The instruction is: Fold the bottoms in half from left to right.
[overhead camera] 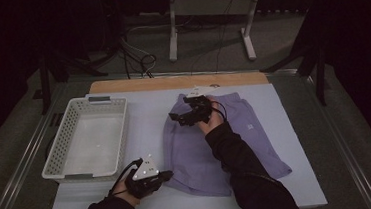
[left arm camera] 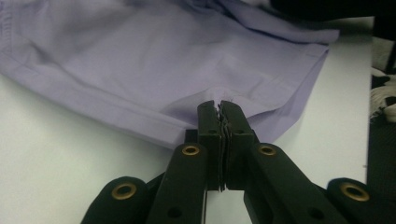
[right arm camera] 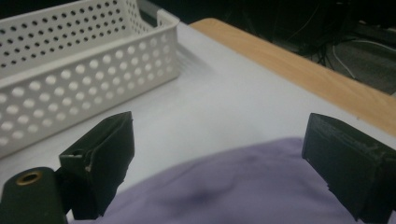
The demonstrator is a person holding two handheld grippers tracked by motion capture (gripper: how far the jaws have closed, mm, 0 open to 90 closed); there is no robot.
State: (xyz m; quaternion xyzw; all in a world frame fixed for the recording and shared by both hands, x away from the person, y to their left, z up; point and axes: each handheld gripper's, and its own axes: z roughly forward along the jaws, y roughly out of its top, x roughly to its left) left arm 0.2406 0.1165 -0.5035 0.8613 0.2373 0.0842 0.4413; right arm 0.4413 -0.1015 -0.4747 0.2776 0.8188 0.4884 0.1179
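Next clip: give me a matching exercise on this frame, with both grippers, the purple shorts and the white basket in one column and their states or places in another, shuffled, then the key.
Things:
1. left gripper
2. right gripper
3. purple shorts
4. white basket

States or places:
A. empty, at the table's left side
B. open, above the far edge of the cloth
C. spread flat on the white mat
D. fingers closed on the hem at the near corner

Pairs: 1-D, 2-B, 3-C, 4-A
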